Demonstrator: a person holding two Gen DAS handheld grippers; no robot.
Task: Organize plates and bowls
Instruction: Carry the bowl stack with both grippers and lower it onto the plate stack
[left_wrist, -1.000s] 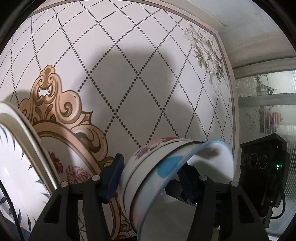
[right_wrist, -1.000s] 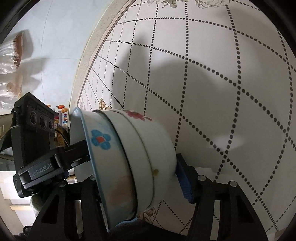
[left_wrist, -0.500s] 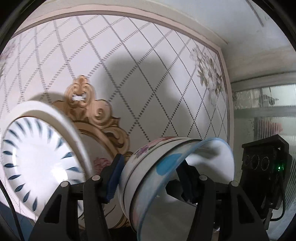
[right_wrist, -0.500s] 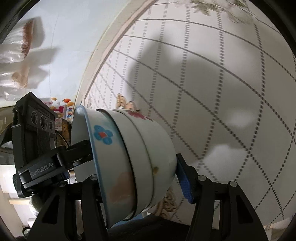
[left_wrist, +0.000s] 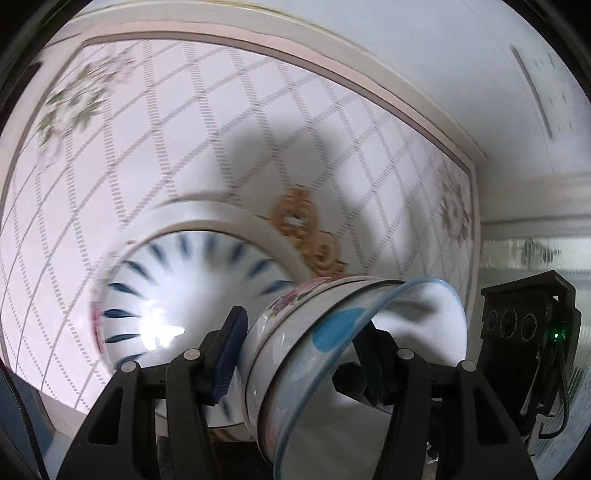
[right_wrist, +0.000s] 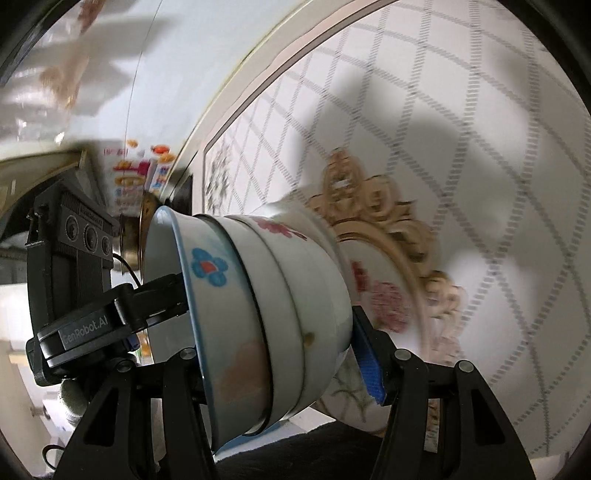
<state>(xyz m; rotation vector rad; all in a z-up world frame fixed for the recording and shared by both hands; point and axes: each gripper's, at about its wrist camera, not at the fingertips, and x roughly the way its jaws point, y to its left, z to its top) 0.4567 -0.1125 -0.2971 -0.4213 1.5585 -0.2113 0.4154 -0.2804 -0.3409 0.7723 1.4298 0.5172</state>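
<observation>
A stack of nested bowls (left_wrist: 317, 354), white with flower prints and the innermost blue-rimmed, hangs tilted on its side above the table. My left gripper (left_wrist: 303, 347) is shut on it, one blue pad (left_wrist: 231, 354) against the stack's outer side and the other finger inside the rim. From the opposite side my right gripper (right_wrist: 273, 362) is shut on the same bowls (right_wrist: 266, 295), with a blue pad (right_wrist: 367, 362) on the outer side. A white plate with blue leaf marks (left_wrist: 177, 295) lies on the table below and behind the bowls.
The tablecloth (left_wrist: 221, 129) is white with a dotted diamond lattice and a gold scroll ornament (right_wrist: 388, 214). Its border and the table edge (left_wrist: 424, 122) curve along the top right. Bagged items (right_wrist: 55, 74) and colourful packaging (right_wrist: 140, 173) lie beyond the table.
Both grippers have risen and moved sideways together, the bowls still between them. In the left wrist view the plate has slid from the left edge toward the middle.
</observation>
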